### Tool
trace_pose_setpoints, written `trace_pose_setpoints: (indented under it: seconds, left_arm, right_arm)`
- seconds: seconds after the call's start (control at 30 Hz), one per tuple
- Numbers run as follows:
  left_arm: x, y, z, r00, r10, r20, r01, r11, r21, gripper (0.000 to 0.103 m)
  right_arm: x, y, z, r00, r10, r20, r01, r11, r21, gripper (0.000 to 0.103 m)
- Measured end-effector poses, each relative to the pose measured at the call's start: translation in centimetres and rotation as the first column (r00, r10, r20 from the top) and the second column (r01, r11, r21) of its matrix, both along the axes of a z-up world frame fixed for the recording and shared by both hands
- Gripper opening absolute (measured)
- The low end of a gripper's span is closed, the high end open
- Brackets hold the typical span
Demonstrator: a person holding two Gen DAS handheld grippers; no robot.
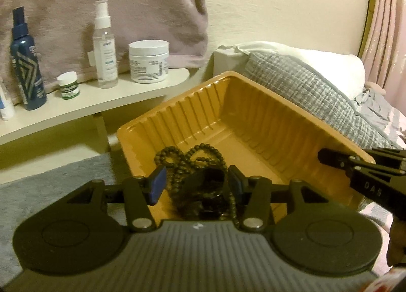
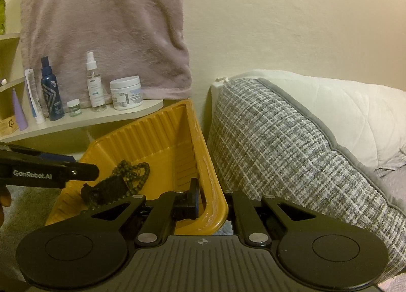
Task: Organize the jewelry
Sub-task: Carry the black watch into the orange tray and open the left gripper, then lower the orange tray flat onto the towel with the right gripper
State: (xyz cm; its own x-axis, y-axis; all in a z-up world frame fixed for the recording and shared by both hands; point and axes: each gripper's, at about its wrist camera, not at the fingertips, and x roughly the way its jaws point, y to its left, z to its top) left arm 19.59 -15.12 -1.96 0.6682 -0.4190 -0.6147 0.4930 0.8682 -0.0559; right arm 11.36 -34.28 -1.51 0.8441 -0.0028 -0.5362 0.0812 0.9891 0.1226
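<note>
An orange plastic tray (image 1: 253, 104) is held tilted beside a grey pillow (image 2: 279, 140), its rim pinched in the closed right claw (image 2: 212, 205). Dark beaded jewelry (image 1: 192, 162) lies piled inside, beneath the open, empty left claw (image 1: 196, 183); next likely calls for closing on the beads

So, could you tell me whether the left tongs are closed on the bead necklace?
No: the left tongs stand open above the bead necklace in the yellow tray.
</note>
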Motion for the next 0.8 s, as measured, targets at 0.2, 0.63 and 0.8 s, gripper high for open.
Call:
trace_pose_setpoints:
  seconds: [0.2,0.63,0.8]
  left_arm:
    - [-0.4,2.6,0.3,0.998,0.061,0.006,-0.061,0.998,-0.01,0.051]
    - [-4.1,9.5,-0.4,0.972,0.234,-0.011,-0.234,0.972,0.0,0.055]
    - [-5.1,10.9,-1.0,0.959,0.281,-0.042,-0.281,0.96,-0.004,0.057]
  right_arm:
    - [0.2,-0.6,-0.5,1.0,-0.006,-0.006,0.006,1.0,0.026,0.007]
    - [0.2,-2.7,-2.8,0.997,-0.053,-0.058,0.06,0.989,0.132,0.01]
    - [0.1,-3.7,-3.4,0.996,-0.057,-0.072,0.071,0.975,0.211,0.02]
